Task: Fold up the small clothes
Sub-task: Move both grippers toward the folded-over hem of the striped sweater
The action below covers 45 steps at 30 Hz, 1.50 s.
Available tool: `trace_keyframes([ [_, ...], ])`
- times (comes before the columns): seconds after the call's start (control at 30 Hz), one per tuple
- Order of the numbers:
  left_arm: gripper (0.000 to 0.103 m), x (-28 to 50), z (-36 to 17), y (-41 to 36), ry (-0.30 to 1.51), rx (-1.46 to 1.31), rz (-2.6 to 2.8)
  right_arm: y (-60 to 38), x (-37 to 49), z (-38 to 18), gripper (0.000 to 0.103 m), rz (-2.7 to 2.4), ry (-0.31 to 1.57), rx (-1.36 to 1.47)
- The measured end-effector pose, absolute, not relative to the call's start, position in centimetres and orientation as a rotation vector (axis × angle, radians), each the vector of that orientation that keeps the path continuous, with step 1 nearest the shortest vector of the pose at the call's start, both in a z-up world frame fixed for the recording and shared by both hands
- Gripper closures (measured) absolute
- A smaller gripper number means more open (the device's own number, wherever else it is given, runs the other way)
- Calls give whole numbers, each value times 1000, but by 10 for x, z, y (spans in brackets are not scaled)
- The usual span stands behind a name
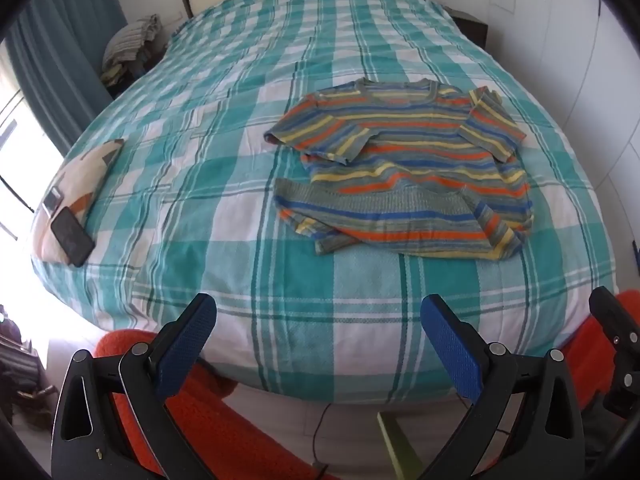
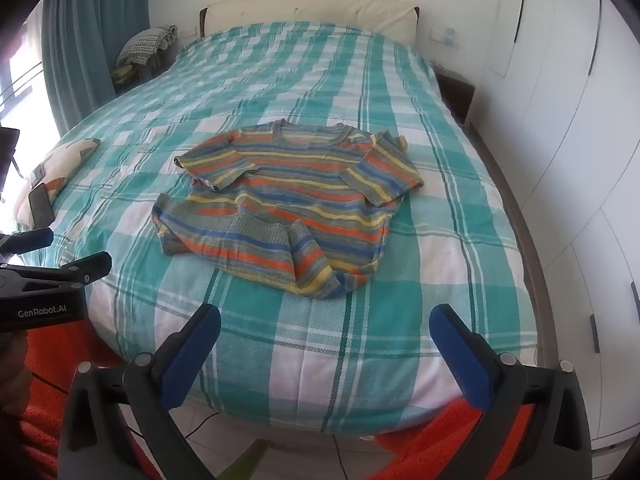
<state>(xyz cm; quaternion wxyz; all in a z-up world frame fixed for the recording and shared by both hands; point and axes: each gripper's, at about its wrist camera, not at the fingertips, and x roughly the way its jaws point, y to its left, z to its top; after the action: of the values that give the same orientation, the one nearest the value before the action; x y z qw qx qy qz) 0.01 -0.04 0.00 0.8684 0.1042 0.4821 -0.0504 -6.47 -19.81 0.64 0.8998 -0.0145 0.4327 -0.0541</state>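
A: Any baskets or boxes holding things?

B: I see none. The sweater (image 1: pixel 404 168) lies straight on the bedspread (image 1: pixel 224 152), right of the bed's middle, toward the foot.

A: What's it like?

B: Knit, ribbed at the hem, with orange, yellow, blue and grey-green stripes. Neck points to the headboard (image 2: pixel 312 10), both short sleeves are folded inward, and the hem is rumpled and turned up.

A: The spread?

B: Woven teal-and-white plaid, gently creased. A phone (image 1: pixel 72 236), flat and dark, rests on a pillow (image 1: pixel 80 176) at the left edge.

A: Grippers?

B: Left gripper (image 1: pixel 320 344) and right gripper (image 2: pixel 324 354) both hang over the bed's foot, jaws wide, blue textured pads gripping nothing.
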Motion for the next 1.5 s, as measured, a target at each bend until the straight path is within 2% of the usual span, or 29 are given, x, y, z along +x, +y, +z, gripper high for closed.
trace_keyframes([
  [1.5, 1, -9, -13, -3, 1033, 222, -111, -198, -68, 3, 0, -154, 892, -24],
])
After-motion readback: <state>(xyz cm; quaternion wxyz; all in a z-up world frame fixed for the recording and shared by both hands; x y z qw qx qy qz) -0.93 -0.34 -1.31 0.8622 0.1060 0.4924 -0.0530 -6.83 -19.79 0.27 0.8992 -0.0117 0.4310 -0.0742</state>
